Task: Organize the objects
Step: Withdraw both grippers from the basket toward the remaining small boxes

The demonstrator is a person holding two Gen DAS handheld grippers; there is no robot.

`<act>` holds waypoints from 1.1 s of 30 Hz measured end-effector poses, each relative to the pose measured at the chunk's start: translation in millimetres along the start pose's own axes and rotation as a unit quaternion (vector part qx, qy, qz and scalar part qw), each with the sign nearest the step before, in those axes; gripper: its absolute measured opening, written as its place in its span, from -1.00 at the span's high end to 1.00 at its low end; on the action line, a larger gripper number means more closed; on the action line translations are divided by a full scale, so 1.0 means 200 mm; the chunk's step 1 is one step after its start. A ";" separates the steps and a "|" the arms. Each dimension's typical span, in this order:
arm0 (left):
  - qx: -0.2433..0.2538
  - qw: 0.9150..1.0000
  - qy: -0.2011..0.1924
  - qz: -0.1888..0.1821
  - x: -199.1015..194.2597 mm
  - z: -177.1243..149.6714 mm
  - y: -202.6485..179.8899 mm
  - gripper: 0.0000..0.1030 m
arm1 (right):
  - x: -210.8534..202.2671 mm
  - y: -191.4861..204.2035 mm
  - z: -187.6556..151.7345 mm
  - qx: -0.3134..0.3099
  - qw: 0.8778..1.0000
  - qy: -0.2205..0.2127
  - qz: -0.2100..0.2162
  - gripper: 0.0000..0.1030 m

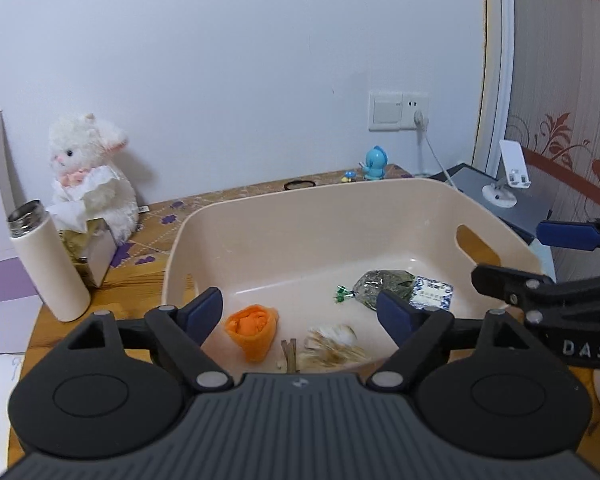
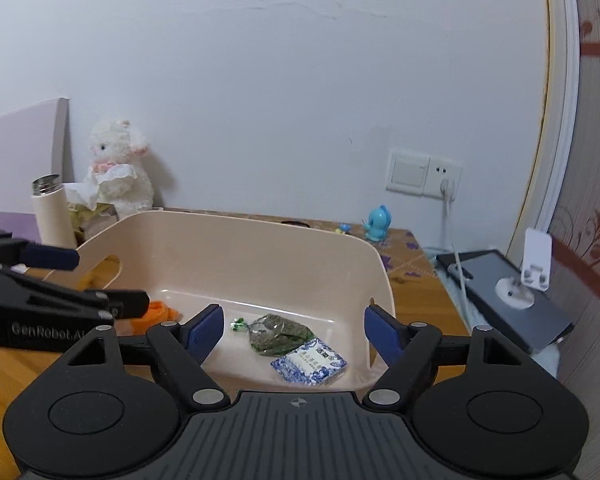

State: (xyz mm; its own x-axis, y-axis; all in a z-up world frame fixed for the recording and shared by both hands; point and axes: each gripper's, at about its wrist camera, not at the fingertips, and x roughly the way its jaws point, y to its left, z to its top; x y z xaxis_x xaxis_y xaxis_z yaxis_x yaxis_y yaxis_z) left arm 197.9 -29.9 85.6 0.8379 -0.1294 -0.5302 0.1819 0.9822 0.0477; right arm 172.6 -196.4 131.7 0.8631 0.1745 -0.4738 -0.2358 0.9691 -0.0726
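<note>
Both grippers hang over the near rim of the beige bin (image 1: 380, 204), fingers wide apart, nothing held: left gripper (image 1: 300, 312) at the near-left part, right gripper (image 2: 294, 330) at the near-right. Inside the bin, orange cloth roll (image 1: 254, 330) lies by the near-left corner; tan fluffy piece (image 1: 332, 346) with short sticks just beside it, along the near wall. Green-filled clear bag (image 2: 278, 334) sits mid-floor, touching blue-patterned packet (image 2: 310, 366) toward the right wall. On the table's left edge, white flask (image 1: 48, 266) upright; plush rabbit (image 1: 94, 176) at the far-left corner.
</note>
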 end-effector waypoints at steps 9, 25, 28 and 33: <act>-0.007 1.000 -0.003 0.004 -0.21 -0.12 0.00 -0.78 | -0.23 0.07 -0.10 -0.035 0.999 -0.003 0.005 -1.00; -0.033 0.996 0.083 -0.014 -0.11 -0.50 0.01 -0.78 | -0.16 0.12 -0.41 -0.042 0.995 0.082 0.032 -1.00; -0.027 0.995 0.090 -0.014 -0.08 -0.53 0.00 -0.78 | -0.13 0.11 -0.45 -0.038 0.994 0.097 0.037 -1.00; -0.020 0.994 0.107 -0.021 -0.01 -0.56 -0.02 -0.78 | -0.07 0.09 -0.48 -0.032 0.992 0.119 0.040 -1.00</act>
State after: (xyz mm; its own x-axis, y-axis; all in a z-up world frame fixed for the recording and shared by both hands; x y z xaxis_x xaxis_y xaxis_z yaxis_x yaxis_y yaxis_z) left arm 138.1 -17.9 -9.1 0.7008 -0.1425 -0.6990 0.1899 0.9818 -0.0098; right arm 113.7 -198.2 52.0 0.7127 0.1978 -0.6730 -0.3336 0.9395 -0.0773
